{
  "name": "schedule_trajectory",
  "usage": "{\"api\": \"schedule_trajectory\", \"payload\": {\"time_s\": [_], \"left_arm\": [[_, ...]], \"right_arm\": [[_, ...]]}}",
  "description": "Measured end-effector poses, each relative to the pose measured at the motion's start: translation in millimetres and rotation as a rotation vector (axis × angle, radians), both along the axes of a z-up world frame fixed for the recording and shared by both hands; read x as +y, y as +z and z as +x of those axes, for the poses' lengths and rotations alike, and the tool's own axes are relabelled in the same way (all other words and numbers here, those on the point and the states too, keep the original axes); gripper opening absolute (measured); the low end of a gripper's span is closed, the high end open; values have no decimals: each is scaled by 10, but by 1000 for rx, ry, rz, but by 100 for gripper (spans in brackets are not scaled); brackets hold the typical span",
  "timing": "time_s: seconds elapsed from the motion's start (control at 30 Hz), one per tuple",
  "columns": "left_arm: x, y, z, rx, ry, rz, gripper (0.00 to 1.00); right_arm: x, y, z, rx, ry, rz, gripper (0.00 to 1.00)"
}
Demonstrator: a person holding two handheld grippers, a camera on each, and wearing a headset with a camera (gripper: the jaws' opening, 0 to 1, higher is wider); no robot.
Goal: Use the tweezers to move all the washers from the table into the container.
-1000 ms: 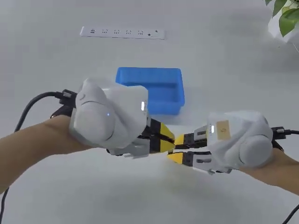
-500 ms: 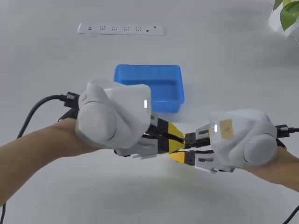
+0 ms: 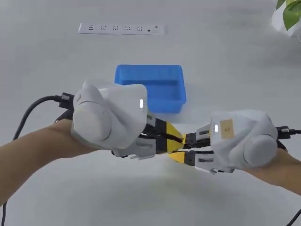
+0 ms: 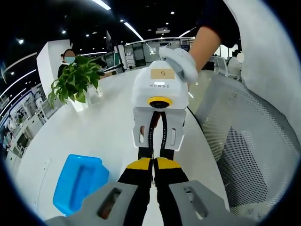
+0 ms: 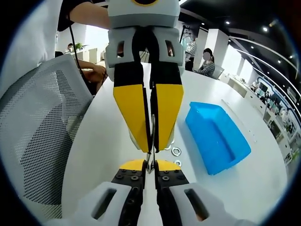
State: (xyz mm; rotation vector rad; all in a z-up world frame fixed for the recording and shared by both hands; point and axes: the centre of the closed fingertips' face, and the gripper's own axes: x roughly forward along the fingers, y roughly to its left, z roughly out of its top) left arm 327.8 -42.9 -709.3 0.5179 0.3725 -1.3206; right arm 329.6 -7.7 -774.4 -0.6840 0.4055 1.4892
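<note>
Washers (image 5: pixel 177 151) lying loose on the white tabletop (image 5: pixel 101 141), near the blue container (image 5: pixel 216 136). Thin metal tweezers (image 5: pixel 149 162) pinched between the closed jaws of left hand-held gripper (image 5: pixel 149 148) and right hand-held gripper (image 5: pixel 149 172), which meet tip to tip above the washers.

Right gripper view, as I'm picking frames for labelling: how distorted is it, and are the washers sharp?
Right gripper view: strong fisheye bending, table edge curved; washers small but fairly sharp, just below centre. Head view: soft even light, faint shadows.
</note>
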Motion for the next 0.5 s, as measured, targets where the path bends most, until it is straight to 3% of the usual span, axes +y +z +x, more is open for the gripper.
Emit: {"api": "schedule_trajectory", "payload": {"time_s": [0.17, 0.5], "left_arm": [[45, 11, 10, -3, 9, 2, 5], [99, 45, 16, -11, 36, -8, 5]], "right_arm": [[8, 7, 23, -10, -13, -3, 11], [13, 66, 54, 20, -61, 30, 17]]}}
